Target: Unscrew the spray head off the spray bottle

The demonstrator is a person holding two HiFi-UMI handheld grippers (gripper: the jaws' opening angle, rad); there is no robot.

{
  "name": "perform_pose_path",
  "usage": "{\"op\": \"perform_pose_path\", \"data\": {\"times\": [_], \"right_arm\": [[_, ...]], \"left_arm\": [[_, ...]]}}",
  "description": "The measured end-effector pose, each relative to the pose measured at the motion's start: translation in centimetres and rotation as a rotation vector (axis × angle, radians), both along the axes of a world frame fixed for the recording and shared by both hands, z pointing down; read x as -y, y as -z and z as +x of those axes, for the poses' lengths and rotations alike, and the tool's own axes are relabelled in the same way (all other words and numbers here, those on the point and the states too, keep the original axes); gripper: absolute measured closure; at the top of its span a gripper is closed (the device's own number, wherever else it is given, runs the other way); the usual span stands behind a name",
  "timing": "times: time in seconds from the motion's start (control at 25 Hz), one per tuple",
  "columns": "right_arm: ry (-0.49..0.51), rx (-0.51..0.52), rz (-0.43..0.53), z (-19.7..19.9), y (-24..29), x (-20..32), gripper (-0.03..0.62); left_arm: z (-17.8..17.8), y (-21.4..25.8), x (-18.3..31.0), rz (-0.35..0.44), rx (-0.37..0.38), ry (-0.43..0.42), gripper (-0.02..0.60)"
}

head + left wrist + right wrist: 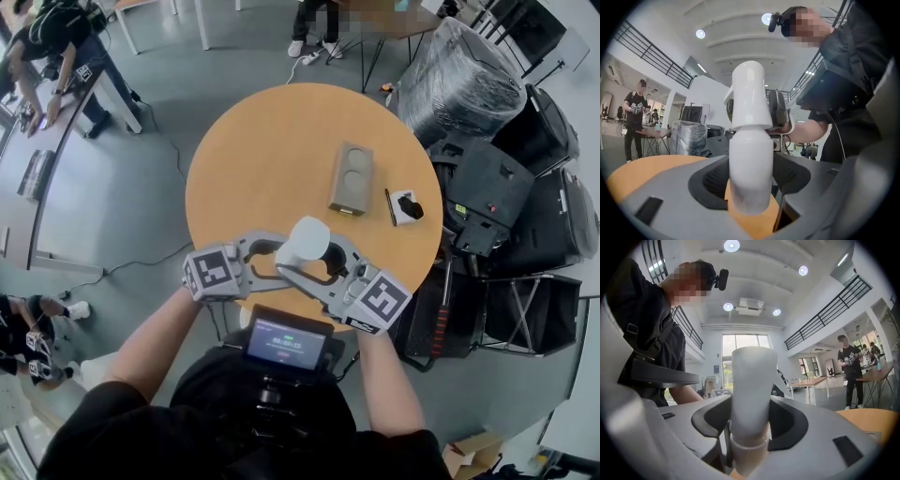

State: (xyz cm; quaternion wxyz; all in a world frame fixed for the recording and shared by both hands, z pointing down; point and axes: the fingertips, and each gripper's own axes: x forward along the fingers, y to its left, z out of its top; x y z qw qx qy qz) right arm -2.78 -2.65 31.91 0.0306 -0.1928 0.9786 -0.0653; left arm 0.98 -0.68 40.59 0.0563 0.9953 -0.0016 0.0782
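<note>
A white spray bottle hangs above the near edge of the round wooden table, held between both grippers. My left gripper comes in from the left; in the left gripper view its jaws are shut on the bottle's lower section. The wider white top part stands above them, with the right gripper behind it. My right gripper reaches in from the right. In the right gripper view its jaws clamp the white cylinder, with a translucent ring just below.
A grey block with two round recesses, a thin black stick and a white card bearing a small black object lie on the table's right half. Black cases and a wrapped pile crowd the right. People stand at far desks.
</note>
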Motion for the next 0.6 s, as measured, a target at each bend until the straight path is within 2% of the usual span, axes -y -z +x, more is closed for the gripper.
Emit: {"op": "perform_pose_path", "data": {"times": [0.6], "right_arm": [[-0.038, 0.039, 0.058, 1.4, 3.3, 0.3, 0.349]], "left_arm": [[-0.1, -1.8, -0.2, 0.002, 0.010, 0.019, 0.273]]}}
